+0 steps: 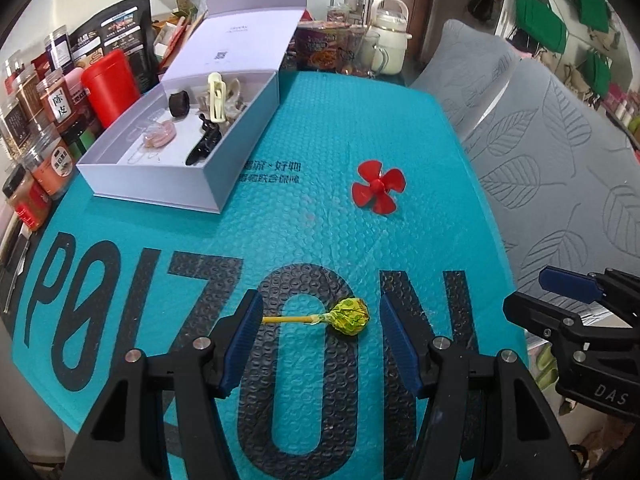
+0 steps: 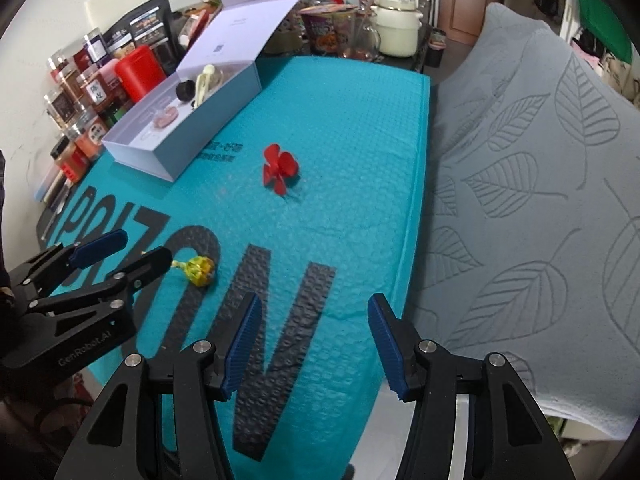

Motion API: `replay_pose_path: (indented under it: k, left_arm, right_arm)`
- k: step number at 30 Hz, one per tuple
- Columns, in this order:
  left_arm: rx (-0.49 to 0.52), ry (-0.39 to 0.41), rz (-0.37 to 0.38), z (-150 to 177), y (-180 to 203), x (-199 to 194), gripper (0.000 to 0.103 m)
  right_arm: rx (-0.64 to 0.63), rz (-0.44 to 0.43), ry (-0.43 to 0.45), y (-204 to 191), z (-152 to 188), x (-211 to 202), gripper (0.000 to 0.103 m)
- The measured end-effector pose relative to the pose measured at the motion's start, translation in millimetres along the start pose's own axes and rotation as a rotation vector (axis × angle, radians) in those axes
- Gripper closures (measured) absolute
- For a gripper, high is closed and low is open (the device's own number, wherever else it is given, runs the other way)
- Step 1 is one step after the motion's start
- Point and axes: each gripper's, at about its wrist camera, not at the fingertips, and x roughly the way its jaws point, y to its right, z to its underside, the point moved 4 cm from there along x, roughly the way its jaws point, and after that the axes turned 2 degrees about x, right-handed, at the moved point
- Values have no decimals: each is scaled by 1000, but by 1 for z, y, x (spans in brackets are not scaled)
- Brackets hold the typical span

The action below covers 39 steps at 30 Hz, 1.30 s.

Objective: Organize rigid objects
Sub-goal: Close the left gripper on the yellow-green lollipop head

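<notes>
A yellow-green wrapped lollipop (image 1: 347,316) lies on the teal bubble mailer (image 1: 312,148), between the open fingers of my left gripper (image 1: 320,312); its stick tip is at the left pad. It also shows in the right wrist view (image 2: 200,268). A red propeller (image 1: 378,192) lies farther out, also in the right wrist view (image 2: 279,174). The open white box (image 1: 160,184) at the far left holds a cream clip, a black clip, a pink item and a dark ring. My right gripper (image 2: 314,320) is open and empty over the mailer's near right part.
Spice jars (image 1: 44,128) and a red canister (image 1: 108,84) line the left edge behind the box. A cream kettle (image 1: 390,36) and noodle cup stand at the back. A grey leaf-pattern cushion (image 2: 540,200) borders the right side.
</notes>
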Motion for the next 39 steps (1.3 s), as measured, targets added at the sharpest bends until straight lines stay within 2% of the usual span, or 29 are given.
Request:
replay_pose_path:
  k: [3, 8, 12, 14, 15, 16, 18, 26, 31, 36, 39]
  left_arm:
    - [-26, -9, -9, 2, -3, 8, 43]
    - [-63, 19, -37, 1, -8, 5, 43]
    - [-119, -43, 11, 4, -13, 21, 43]
    - [-127, -74, -10, 7, -14, 28, 43]
    - [-127, -80, -23, 8, -14, 31, 41]
    - [-127, -78, -26, 8, -14, 33, 31]
    - [-123, -74, -33, 9, -13, 34, 22]
    - [-124, -129, -40, 19, -10, 52, 22]
    - [-95, -115, -65, 22, -7, 53, 22]
    - [-132, -96, -64, 23, -9, 50, 22]
    - [-125, -104, -95, 21, -10, 54, 22]
  right_arm:
    - [8, -2, -17, 4, 2, 9, 48]
    - [28, -13, -42, 10, 4, 22, 48]
    - [32, -19, -56, 11, 3, 29, 48]
    - [28, -20, -60, 10, 2, 32, 48]
    - [24, -18, -61, 10, 2, 32, 48]
    - [20, -15, -62, 9, 1, 34, 48]
    - [11, -8, -64, 9, 0, 35, 48]
    - [10, -2, -74, 9, -3, 42, 48]
    - [5, 5, -77, 7, -3, 43, 48]
    - [-1, 12, -83, 4, -3, 46, 48]
    - [-15, 24, -81, 1, -3, 47, 48]
